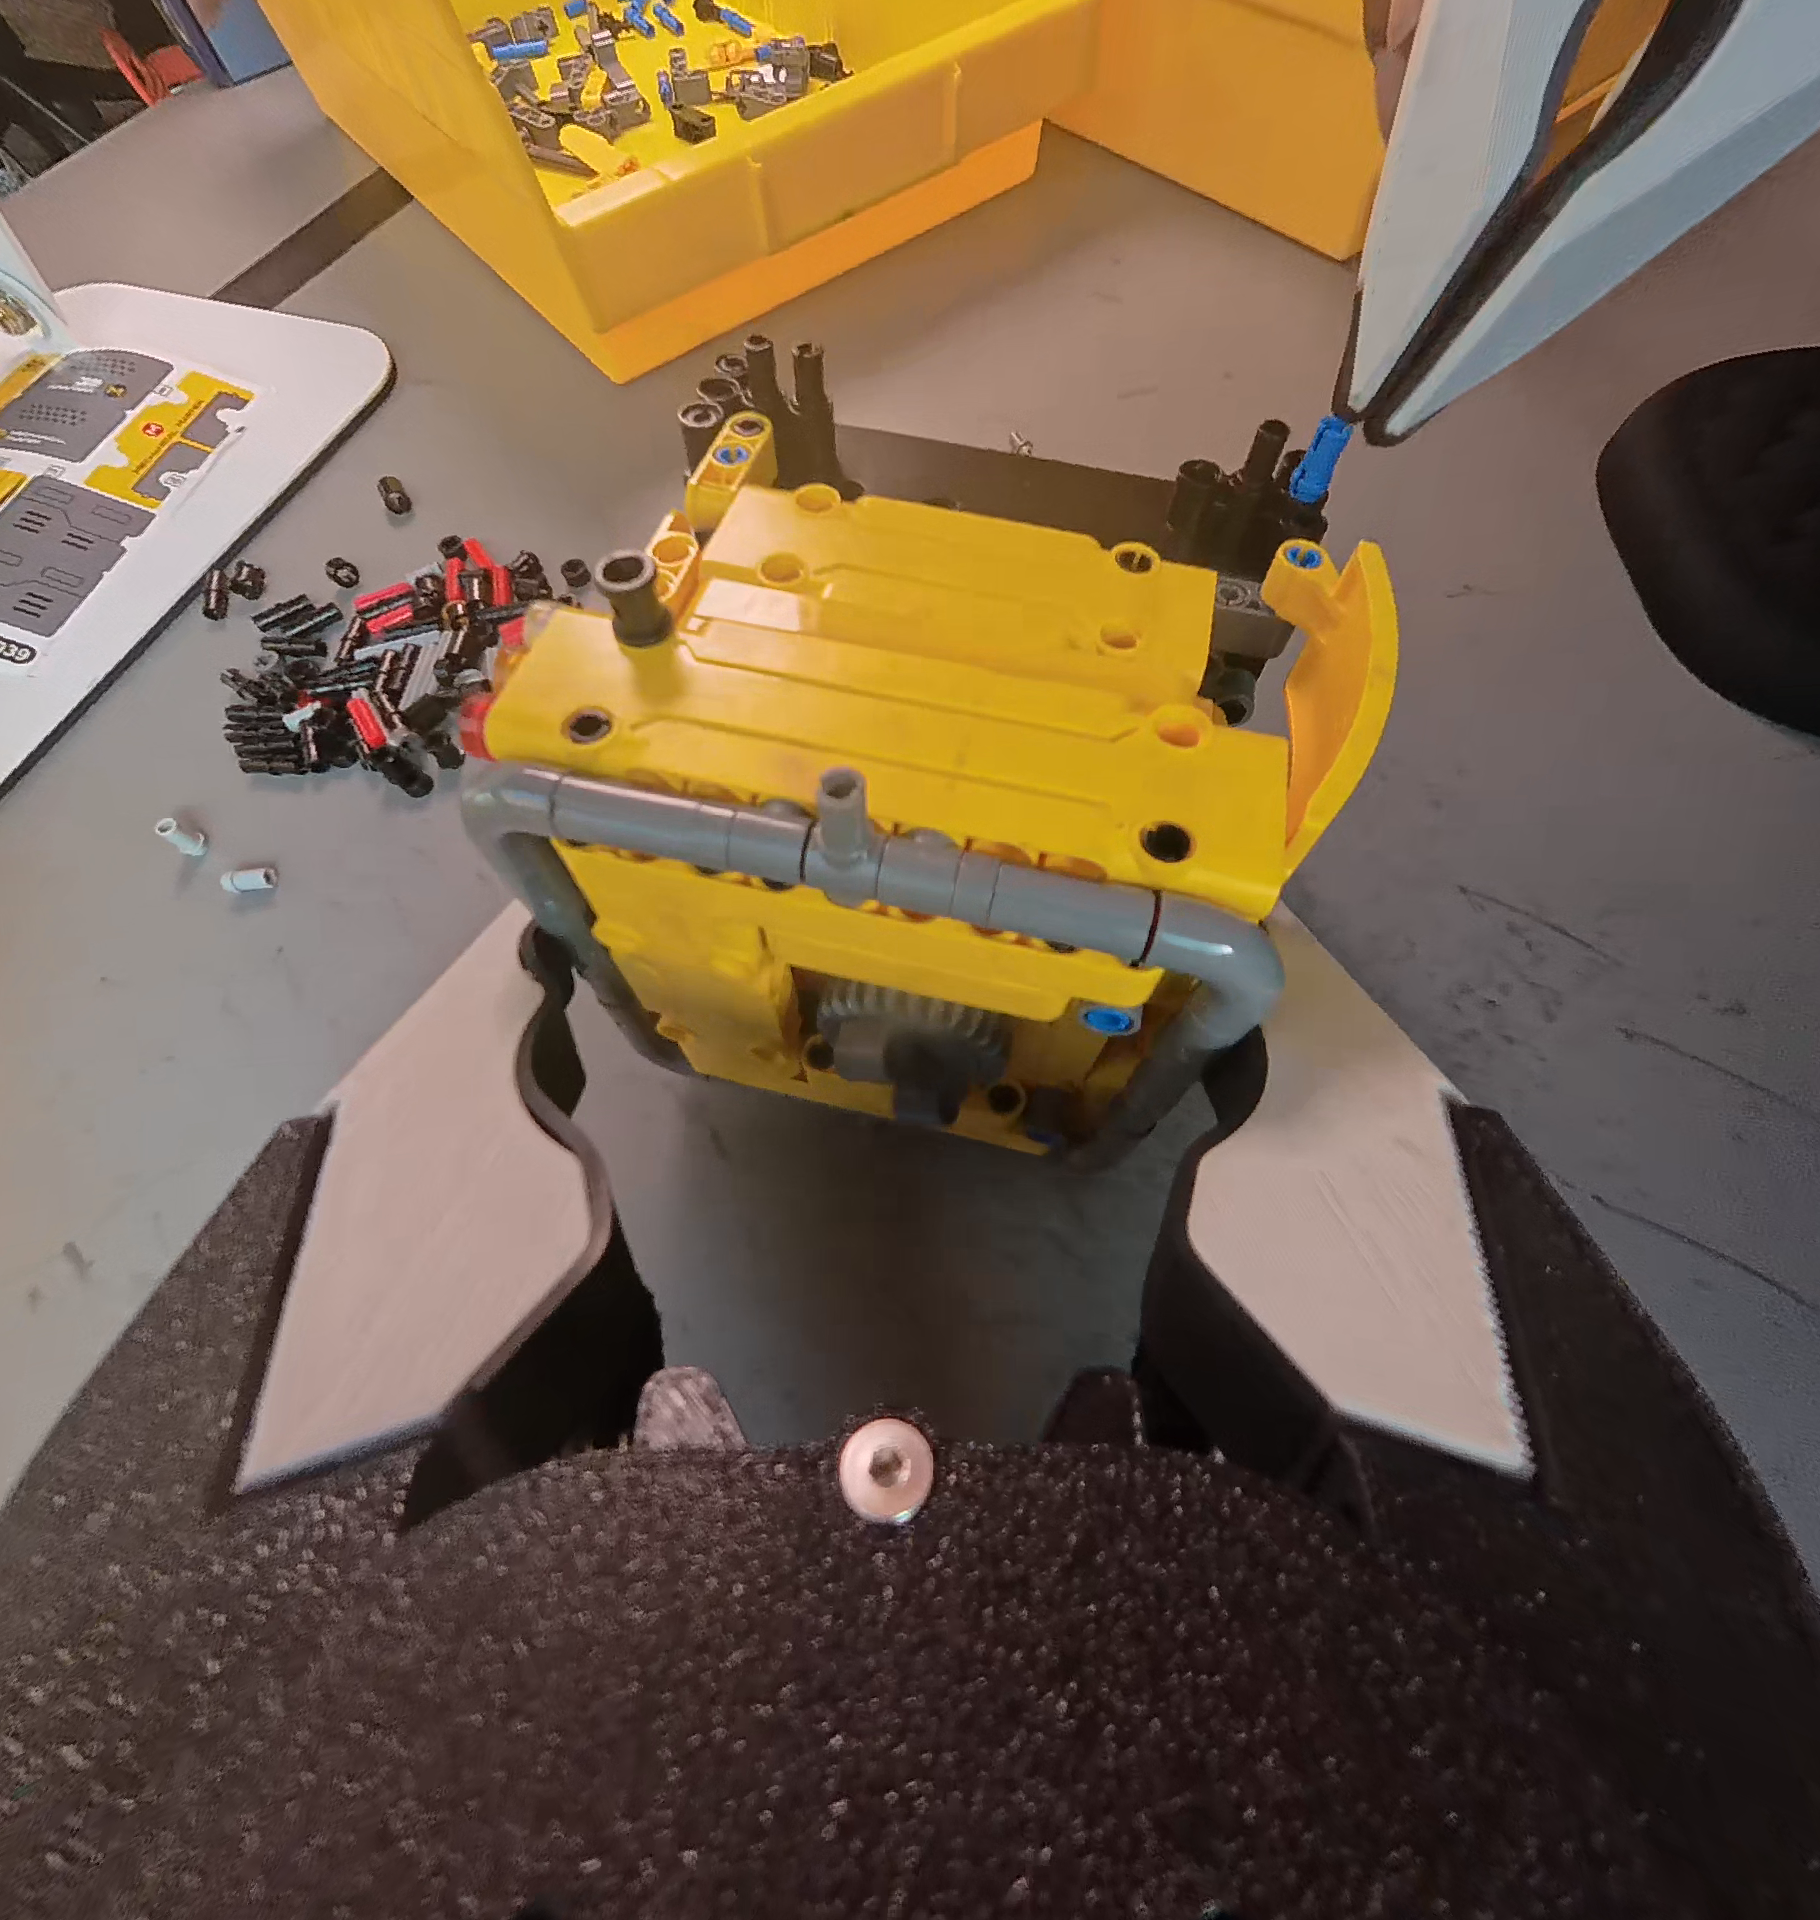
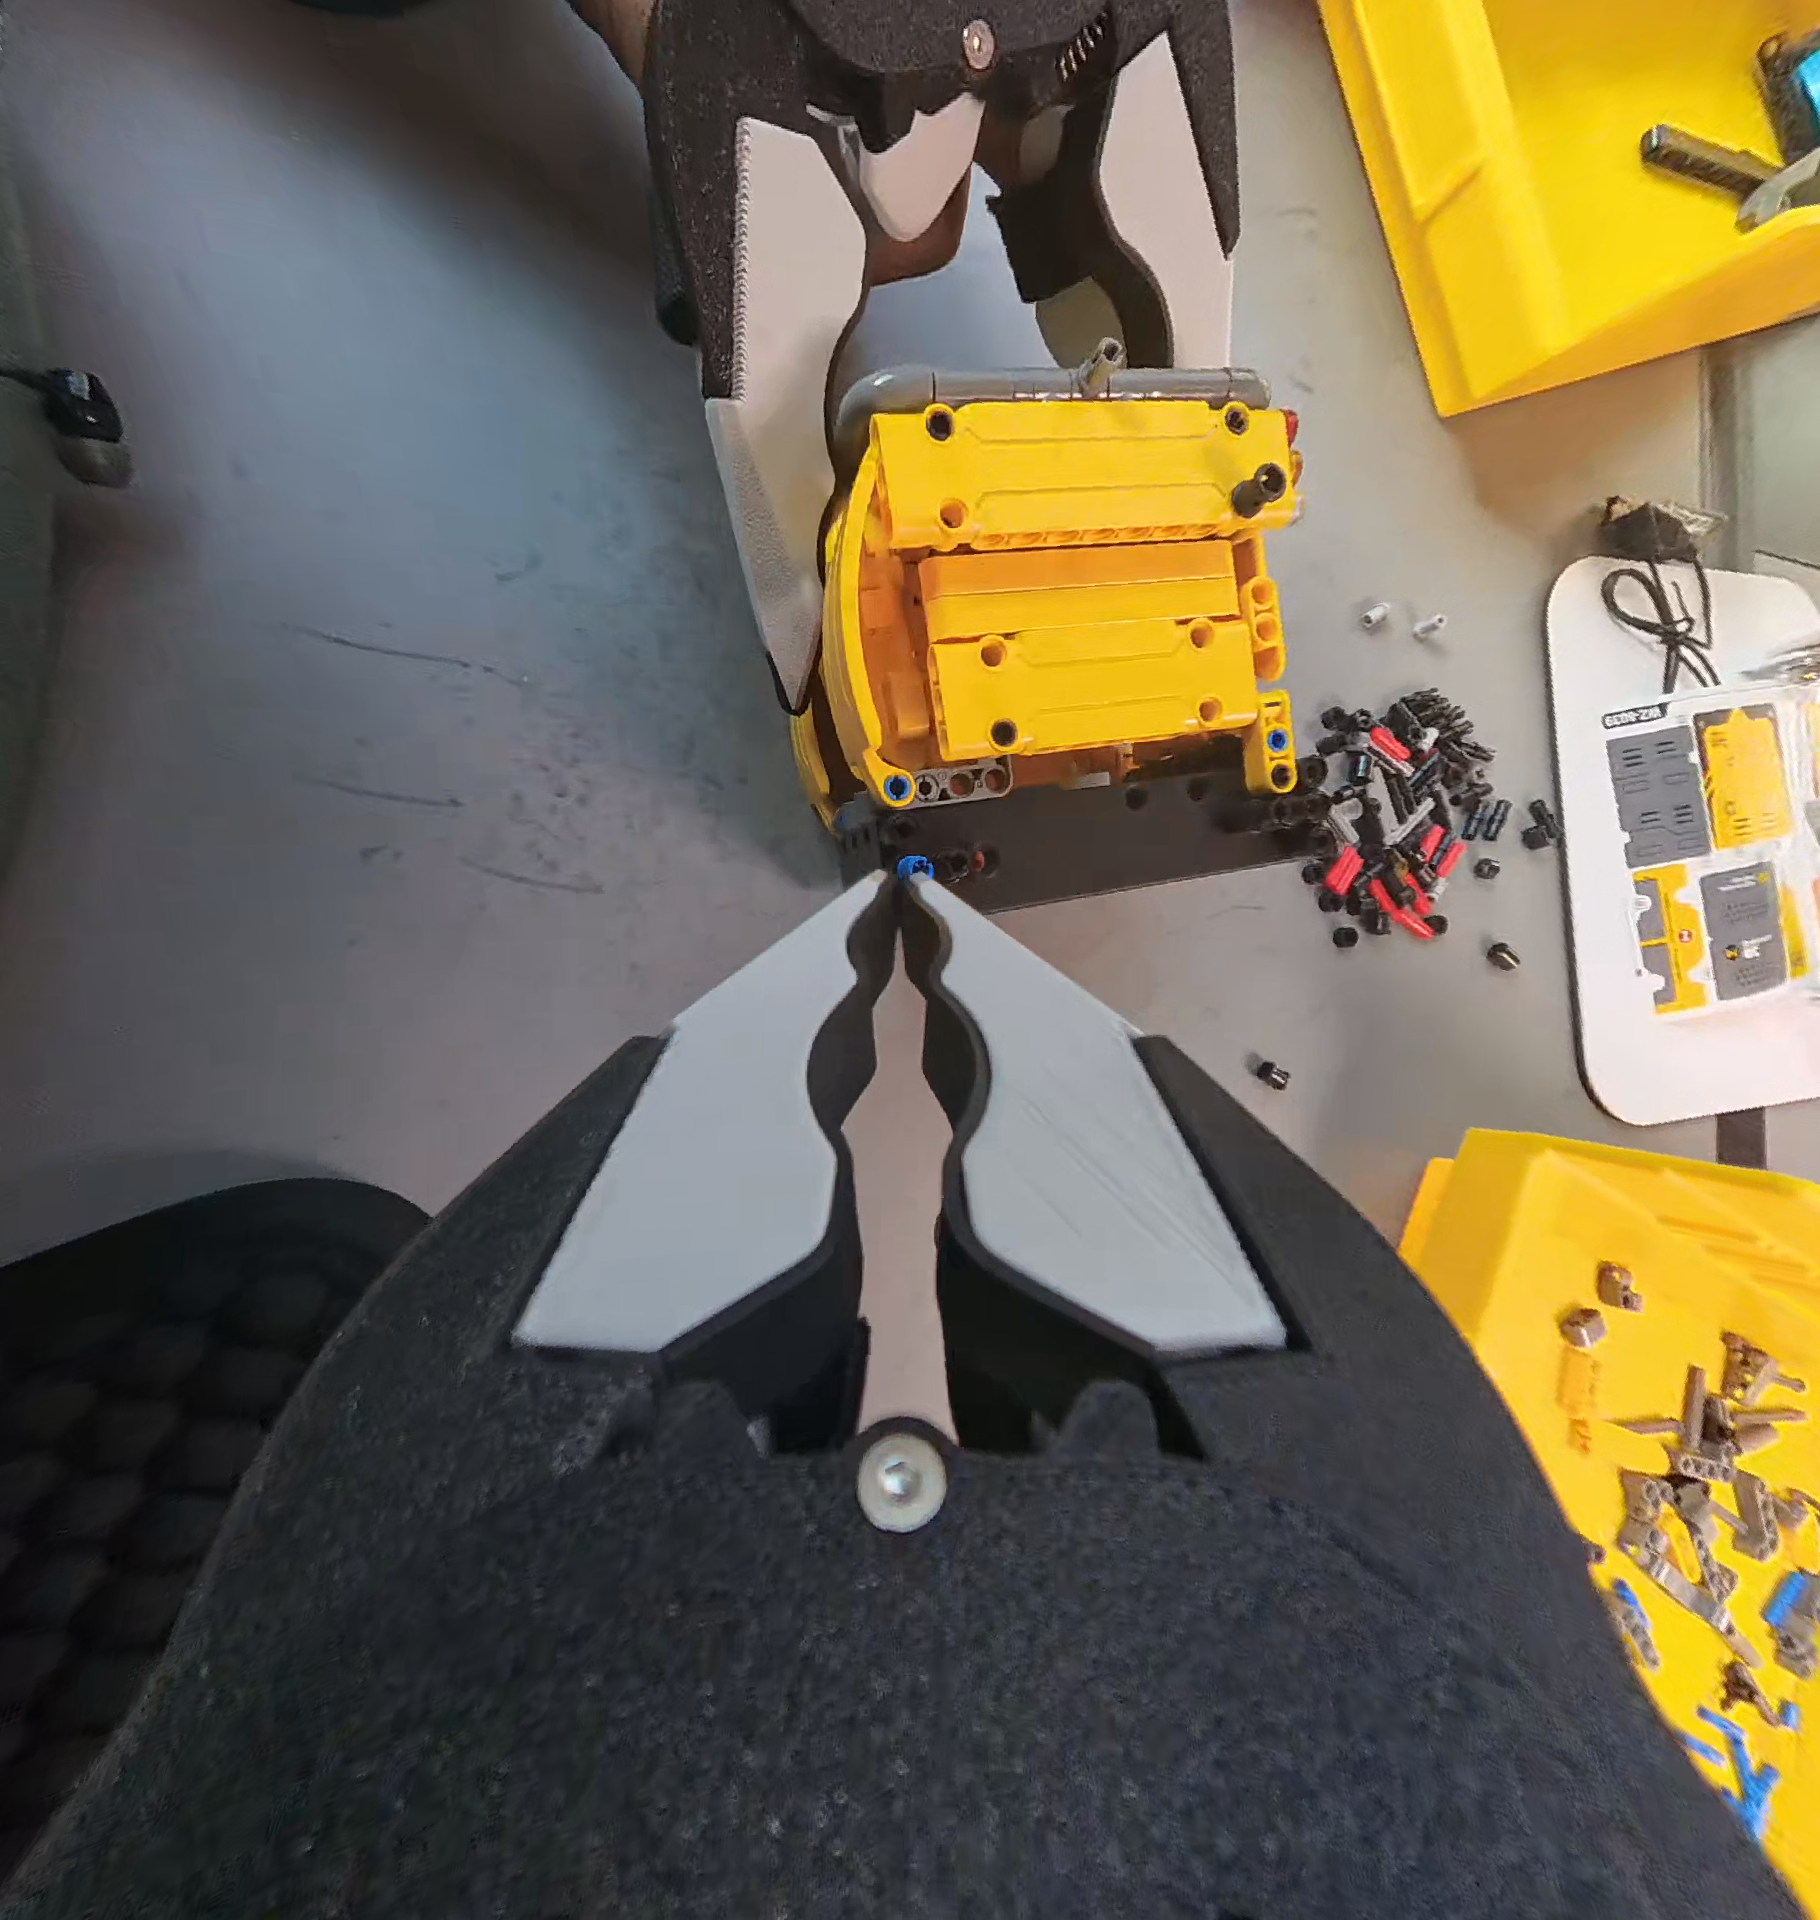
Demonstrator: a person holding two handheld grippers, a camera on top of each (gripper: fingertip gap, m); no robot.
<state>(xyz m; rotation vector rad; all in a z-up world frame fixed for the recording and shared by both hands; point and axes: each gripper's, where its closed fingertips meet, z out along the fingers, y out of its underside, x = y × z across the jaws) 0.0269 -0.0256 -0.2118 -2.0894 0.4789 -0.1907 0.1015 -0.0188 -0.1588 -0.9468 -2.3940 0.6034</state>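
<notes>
A yellow brick-built model (image 1: 916,675) with a grey pipe frame (image 1: 864,852) and a black beam base stands on the grey table. My left gripper (image 1: 901,935) is shut on the model, one finger on each side of its near end by the grey pipe. My right gripper (image 2: 901,873) is shut on a small blue pin (image 2: 914,864) and holds it at the corner of the model's black base (image 2: 1093,842). In the left wrist view the right gripper (image 1: 1347,416) comes in from the top right with the blue pin (image 1: 1316,468) at its tips. The left gripper's fingers (image 2: 771,540) flank the model (image 2: 1072,582) in the right wrist view.
A pile of black and red pins (image 1: 366,665) (image 2: 1405,821) lies beside the model. A white board with a sticker sheet (image 1: 106,468) (image 2: 1706,831) lies past it. Yellow bins of parts (image 1: 833,239) (image 2: 1508,1226) (image 2: 1488,260) stand around. A black seat cushion (image 1: 1747,561) is off the table's edge.
</notes>
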